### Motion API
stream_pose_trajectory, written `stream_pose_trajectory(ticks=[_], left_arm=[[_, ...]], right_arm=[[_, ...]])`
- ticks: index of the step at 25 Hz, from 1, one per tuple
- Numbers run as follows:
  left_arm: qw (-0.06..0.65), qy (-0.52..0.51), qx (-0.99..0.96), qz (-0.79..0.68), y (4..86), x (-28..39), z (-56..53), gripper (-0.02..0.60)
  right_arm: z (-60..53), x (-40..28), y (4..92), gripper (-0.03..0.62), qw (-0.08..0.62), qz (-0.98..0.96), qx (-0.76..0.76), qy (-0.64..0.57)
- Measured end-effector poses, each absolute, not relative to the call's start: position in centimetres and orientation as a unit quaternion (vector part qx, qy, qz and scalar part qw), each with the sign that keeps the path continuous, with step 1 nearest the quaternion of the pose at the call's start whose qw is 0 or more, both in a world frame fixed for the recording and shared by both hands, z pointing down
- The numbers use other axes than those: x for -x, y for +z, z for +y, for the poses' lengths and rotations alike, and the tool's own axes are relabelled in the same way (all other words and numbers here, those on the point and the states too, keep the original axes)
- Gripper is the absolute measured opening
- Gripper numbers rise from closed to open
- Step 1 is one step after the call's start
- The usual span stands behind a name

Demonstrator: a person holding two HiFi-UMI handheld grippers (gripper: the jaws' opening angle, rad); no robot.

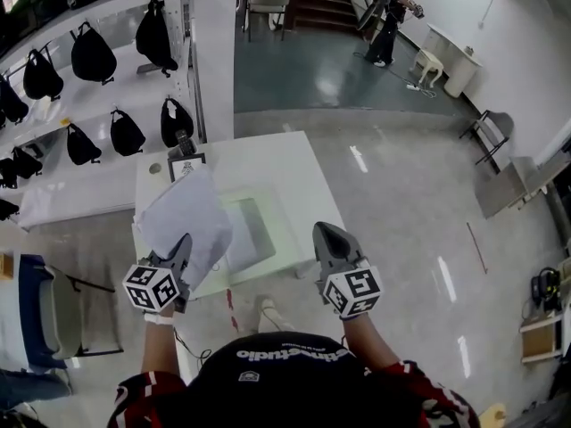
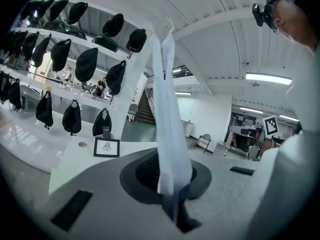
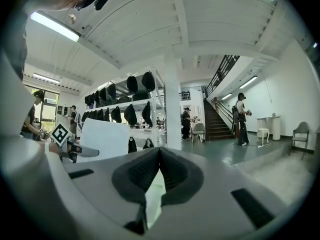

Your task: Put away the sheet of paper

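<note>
- Head view: the left gripper [image 1: 184,242] holds the sheet of paper [image 1: 189,217] over the left side of the white table [image 1: 285,163]. The right gripper [image 1: 323,234] is above the table's near edge.
- Left gripper view: the fingers are clamped on the paper's lower edge, and the sheet stands upright.
- Right gripper view: the fingers are together, with nothing between them.

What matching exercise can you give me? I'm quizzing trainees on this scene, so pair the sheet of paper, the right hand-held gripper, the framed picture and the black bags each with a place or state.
Things:
1. sheet of paper
2. right hand-held gripper
3. framed picture
4. black bags

Places or states:
A. hanging on the white shelving
B. pinched in the left hand-held gripper
C. shut, nothing between its jaws
D. standing at the far end of the white table

Pairs: 1-B, 2-C, 3-D, 4-A
</note>
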State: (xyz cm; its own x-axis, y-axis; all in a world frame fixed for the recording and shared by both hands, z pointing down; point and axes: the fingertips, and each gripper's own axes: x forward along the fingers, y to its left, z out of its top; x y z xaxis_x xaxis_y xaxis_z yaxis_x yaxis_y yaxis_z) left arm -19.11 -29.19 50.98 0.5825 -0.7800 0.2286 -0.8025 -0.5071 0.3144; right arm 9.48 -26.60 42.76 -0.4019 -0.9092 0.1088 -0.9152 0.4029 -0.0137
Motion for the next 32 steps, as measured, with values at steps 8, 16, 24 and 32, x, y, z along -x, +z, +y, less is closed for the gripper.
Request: stream_pose_trajectory(ticks=[8,16,24,32], left_arm=[[0.231,0.049,-0.866,-0.441,54.2,17.8,-30.6,0.006],[0.256,0.066,-0.865,-0.426,58.4,16.8,-32.3,0.006],[0.298,0.101,-0.852,-0.418,62.6,16.5,-33.3,0.006],[0.356,0.104,-0.821,-0.435,67.4,17.9,-33.7,0.006]], right_arm=[[-27.8,-9.7,44.0,0.003,0.046,-0.84,-0.538,0.05],[-28.0,-9.4,45.4,0.003,0.048,-0.842,-0.532,0.07],[-27.9,-9.7,46.0,0.003,0.058,-0.84,-0.534,0.075],[-28.1,-9.4,47.1,0.003,0.067,-0.841,-0.53,0.087]])
